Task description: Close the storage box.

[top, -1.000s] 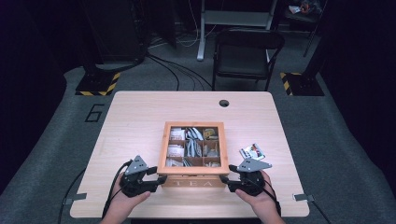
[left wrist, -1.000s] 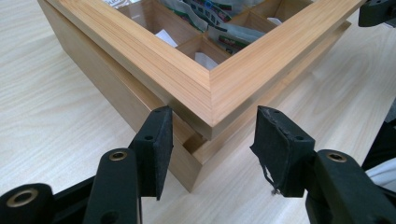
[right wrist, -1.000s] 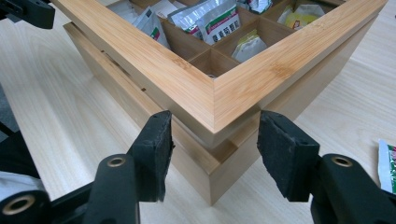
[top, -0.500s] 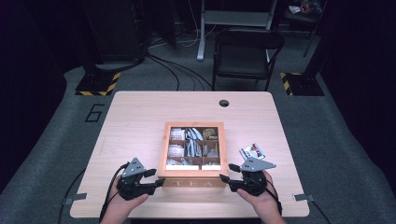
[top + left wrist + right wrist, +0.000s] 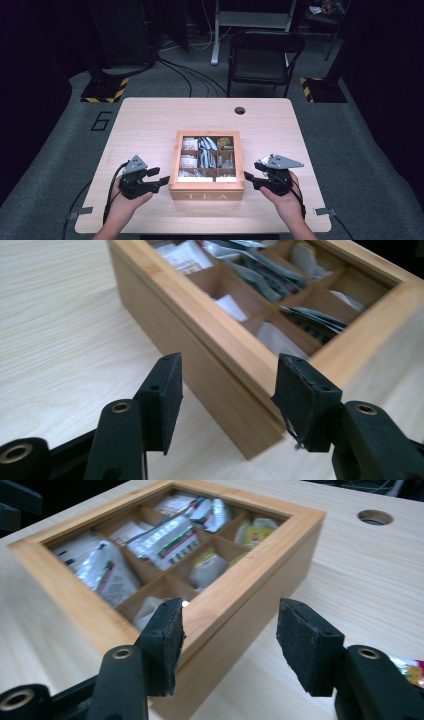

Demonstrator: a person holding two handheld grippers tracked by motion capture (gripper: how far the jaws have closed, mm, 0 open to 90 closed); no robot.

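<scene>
1. High view: a square, light wooden tea box (image 5: 207, 189) with a windowed lid and "TEA" on its front stands on the pale wooden table (image 5: 150, 120). It lies between the two hand-held tools. The left gripper (image 5: 161, 179) points at its left front corner, the right gripper (image 5: 248, 178) at its right front corner, and both stand just beside the wood.
2. Left gripper view: the black jaws stand apart, having just been opening. The box's near corner lies ahead of the gap, closer to the right jaw. The pads do not press on it. Sachets (image 5: 186, 255) fill the compartments beyond.
3. Right gripper view: the jaws are released and parted. The box's corner rises between and beyond them, nearer the left jaw, with no pad pressing on the wood. A round cable hole (image 5: 375, 516) in the table lies far beyond the right jaw.
</scene>
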